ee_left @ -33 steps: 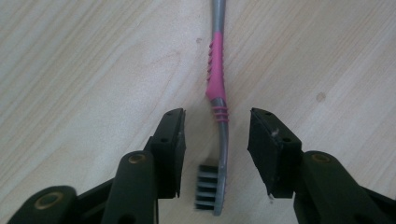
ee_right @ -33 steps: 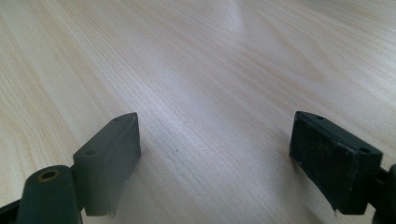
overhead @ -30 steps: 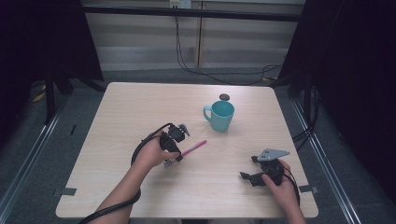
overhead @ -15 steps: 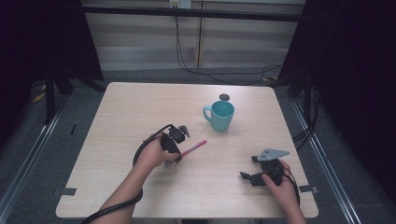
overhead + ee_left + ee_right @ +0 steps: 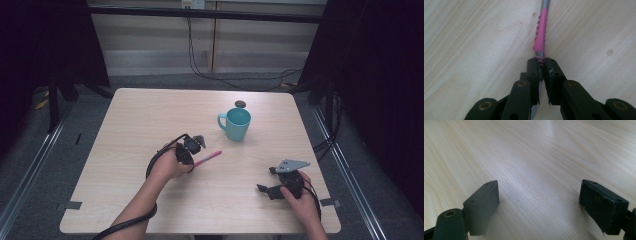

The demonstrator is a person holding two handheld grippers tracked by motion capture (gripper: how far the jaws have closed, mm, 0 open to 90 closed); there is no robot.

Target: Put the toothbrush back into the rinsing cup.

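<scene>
A: Pen (image 5: 541,37) — pink grip sleeve, grey barrel — lies flat on the worktop (image 5: 150,125), its near end pinched between the left gripper (image 5: 541,65) jaws, which have just been closing and now clench it.

B: How will it handle?

A: Light and stiff, I'd judge, but thin and smooth — apt to swivel when held this near one end. The ribbed pink sleeve just ahead of the jaws looks the surer hold.

B: The right gripper (image 5: 539,205)?

A: Jaws spread wide over bare wood, nothing between them.

Overhead plus two close table (image 5: 150,125) views
</scene>
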